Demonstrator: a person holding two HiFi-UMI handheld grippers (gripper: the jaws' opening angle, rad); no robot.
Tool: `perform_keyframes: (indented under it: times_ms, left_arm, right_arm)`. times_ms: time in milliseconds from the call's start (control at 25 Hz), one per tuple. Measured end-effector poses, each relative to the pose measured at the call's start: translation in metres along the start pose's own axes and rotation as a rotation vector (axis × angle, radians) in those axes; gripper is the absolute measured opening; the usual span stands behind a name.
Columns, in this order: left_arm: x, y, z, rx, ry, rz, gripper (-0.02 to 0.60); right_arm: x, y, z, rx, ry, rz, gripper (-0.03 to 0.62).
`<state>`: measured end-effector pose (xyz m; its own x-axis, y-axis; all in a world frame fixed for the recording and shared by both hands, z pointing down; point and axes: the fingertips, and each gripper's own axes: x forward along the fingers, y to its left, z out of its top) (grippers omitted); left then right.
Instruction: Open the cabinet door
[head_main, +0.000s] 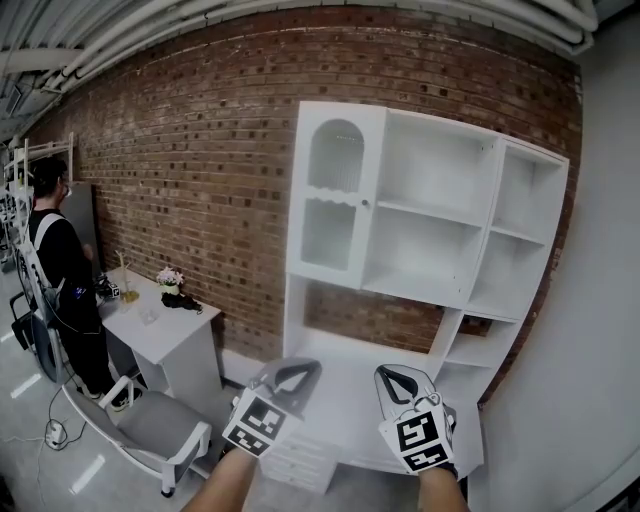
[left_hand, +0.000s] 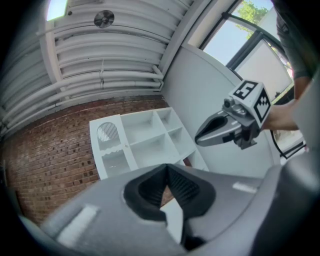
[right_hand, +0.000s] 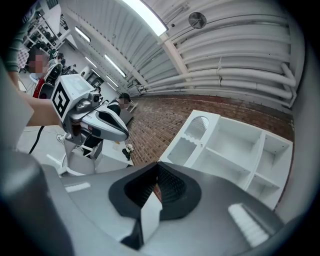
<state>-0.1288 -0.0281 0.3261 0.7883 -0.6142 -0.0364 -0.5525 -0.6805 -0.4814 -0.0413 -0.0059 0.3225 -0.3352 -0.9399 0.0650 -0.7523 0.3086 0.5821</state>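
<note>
Since the cabinet door (head_main: 335, 195) stands closed at the upper left of the white cabinet (head_main: 440, 215), well ahead, we need to carry the right gripper (head_main: 392, 380), shut and empty like the left gripper (head_main: 298, 374), toward its small knob (head_main: 365, 203), opening the jaws first.
</note>
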Motion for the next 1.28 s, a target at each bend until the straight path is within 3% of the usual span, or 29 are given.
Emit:
perform_keyframes:
  times_ms: [400,1280]
  left_arm:
    - [0.022,0.006,-0.004,-0.001,0.021,0.022,0.003]
    - [0.138,-0.014,-0.017,0.019,0.122,0.126,0.003]
  right_arm:
    - [0.015,-0.020,-0.012,0.010,-0.021,0.018,0.005]
    - [0.052,-0.117,-0.085,0.041,-0.123,0.126,0.005]
